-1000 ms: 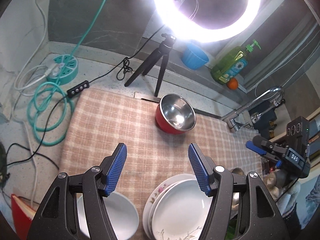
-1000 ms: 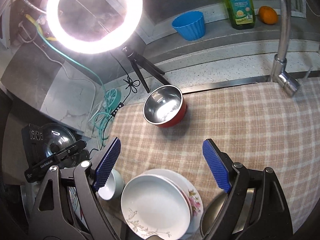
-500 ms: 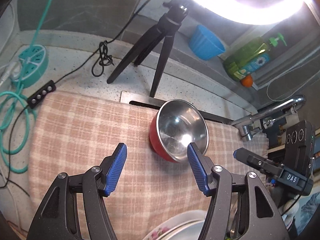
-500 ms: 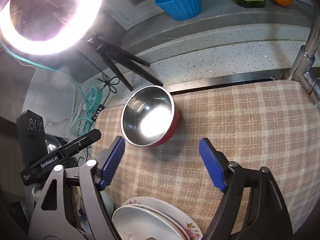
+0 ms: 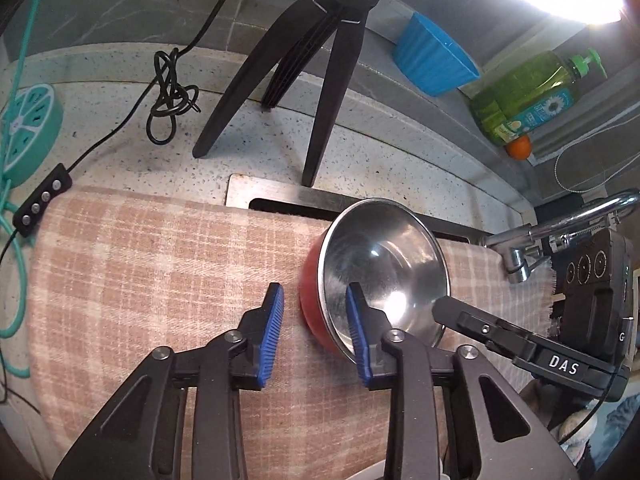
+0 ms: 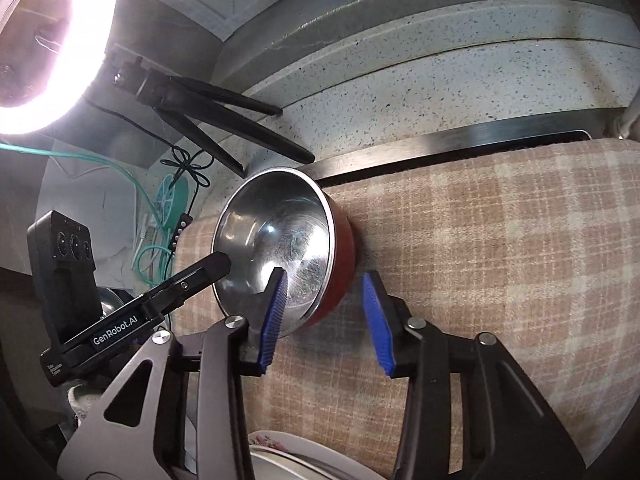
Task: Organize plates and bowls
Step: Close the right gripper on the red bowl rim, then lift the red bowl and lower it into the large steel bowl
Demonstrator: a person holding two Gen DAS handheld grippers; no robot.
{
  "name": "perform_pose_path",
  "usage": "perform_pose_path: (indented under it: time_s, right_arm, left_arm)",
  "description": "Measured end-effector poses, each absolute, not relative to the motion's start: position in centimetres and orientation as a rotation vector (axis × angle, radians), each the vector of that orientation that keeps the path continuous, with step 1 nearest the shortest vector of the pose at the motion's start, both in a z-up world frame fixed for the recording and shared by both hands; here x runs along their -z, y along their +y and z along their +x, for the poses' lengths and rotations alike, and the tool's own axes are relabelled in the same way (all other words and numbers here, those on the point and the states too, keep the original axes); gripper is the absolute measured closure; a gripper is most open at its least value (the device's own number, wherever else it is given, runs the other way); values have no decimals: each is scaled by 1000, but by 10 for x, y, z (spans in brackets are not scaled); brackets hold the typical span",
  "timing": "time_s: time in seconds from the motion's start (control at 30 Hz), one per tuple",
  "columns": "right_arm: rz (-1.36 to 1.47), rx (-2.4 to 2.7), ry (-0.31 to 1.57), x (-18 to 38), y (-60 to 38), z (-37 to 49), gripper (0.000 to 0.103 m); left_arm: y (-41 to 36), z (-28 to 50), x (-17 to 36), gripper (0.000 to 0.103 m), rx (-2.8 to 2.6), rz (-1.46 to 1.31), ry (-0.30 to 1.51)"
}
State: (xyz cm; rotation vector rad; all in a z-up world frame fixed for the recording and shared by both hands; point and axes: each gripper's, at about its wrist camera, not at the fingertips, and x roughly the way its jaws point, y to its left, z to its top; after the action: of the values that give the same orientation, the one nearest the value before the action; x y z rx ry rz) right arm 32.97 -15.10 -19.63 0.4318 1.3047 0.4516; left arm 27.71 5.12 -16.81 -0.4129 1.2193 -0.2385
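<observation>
A red bowl with a shiny steel inside [image 5: 384,268] sits tilted on the checked cloth [image 5: 152,264]. My left gripper [image 5: 314,332] is open and straddles its left rim: the right pad is inside the bowl, the left pad outside. In the right wrist view the same bowl [image 6: 280,248] is straddled on its right rim by my open right gripper [image 6: 326,316], left pad inside, right pad outside. The rim of a stack of floral plates [image 6: 288,452] shows at the bottom edge.
A black tripod [image 5: 316,60] with a ring light stands behind the bowl on the speckled counter. A blue cup [image 5: 434,56], a green soap bottle [image 5: 528,100] and an orange [image 5: 518,146] sit on the back ledge. A tap [image 5: 560,220] is at right; cables and a teal socket hub [image 5: 28,128] at left.
Both grippers have moved forward and down to the red bowl and narrowed, each now straddling one side of its rim. The plates have dropped mostly out of view.
</observation>
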Motion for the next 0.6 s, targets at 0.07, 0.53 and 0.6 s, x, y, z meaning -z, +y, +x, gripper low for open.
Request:
perform_pose_path:
  time_s: [0.07,0.53,0.6]
  right_arm:
    - [424,-448,1314,201,-147,332,71]
    - [412,-440,1317,197,-151,326,83]
    - [410,-443,1311,193,-151,321,83]
  left_arm:
    - [51,279,170,80,236,-403,1221]
    - [36,271,165,90,258,-378,1213]
    - [36,266,160,90,263,-377,1203]
